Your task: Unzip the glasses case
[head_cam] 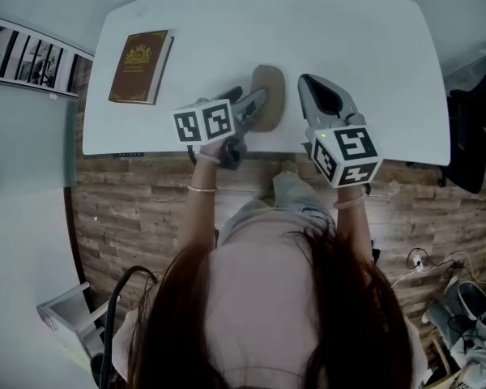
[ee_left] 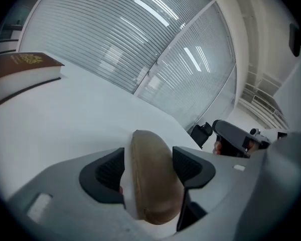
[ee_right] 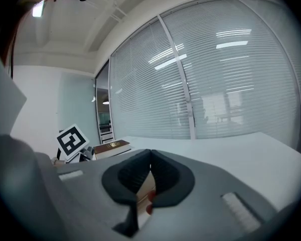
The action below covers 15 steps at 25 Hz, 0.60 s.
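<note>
The tan oval glasses case [head_cam: 269, 96] lies on the white table [head_cam: 364, 39] near its front edge. My left gripper [head_cam: 257, 104] reaches in from the left with its jaws set either side of the case [ee_left: 153, 179]. In the left gripper view a strip of table shows between the left pad [ee_left: 108, 172] and the case, and the right pad [ee_left: 188, 164] sits close against it. The left gripper [ee_left: 150, 167] is open. My right gripper [head_cam: 312, 83] hovers just right of the case, and its pads [ee_right: 163, 172] are shut together on nothing. No zip is visible.
A brown hardback book [head_cam: 140, 66] lies at the table's far left corner, also in the right gripper view [ee_right: 113, 145]. A dark chair [head_cam: 472, 128] stands off the table's right end. Cables and clutter [head_cam: 462, 314] lie on the wooden floor. Windows with blinds [ee_left: 140, 39] stand beyond the table.
</note>
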Motion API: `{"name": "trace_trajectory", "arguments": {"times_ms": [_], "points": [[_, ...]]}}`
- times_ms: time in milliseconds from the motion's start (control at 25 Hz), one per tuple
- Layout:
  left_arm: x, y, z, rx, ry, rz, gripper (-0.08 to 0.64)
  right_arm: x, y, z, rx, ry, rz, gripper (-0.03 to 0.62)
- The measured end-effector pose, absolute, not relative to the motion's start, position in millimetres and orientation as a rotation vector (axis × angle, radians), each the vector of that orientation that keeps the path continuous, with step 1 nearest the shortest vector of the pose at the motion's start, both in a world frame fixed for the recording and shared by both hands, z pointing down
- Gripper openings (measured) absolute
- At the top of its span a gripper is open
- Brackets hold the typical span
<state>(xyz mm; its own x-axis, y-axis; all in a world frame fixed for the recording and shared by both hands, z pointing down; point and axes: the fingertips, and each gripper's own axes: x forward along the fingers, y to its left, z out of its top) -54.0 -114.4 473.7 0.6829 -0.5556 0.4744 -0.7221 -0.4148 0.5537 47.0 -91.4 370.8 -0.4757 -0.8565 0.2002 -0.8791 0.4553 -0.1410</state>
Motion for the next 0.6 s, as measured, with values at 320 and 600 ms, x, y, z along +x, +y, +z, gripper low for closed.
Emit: {"name": "trace_trajectory", "arguments": {"times_ms": [320,600], "points": [[-33.7,-113.5,474.5,2.132,-0.89,0.318,0.316,48.5,-107.4,380.4,1.517,-2.611,0.384,0.002],[-12.5,-110.1,475.1,2.135,-0.791,0.348,0.328,55.1,-115.8,386.2,1.501,-2.613,0.406,0.002]]}}
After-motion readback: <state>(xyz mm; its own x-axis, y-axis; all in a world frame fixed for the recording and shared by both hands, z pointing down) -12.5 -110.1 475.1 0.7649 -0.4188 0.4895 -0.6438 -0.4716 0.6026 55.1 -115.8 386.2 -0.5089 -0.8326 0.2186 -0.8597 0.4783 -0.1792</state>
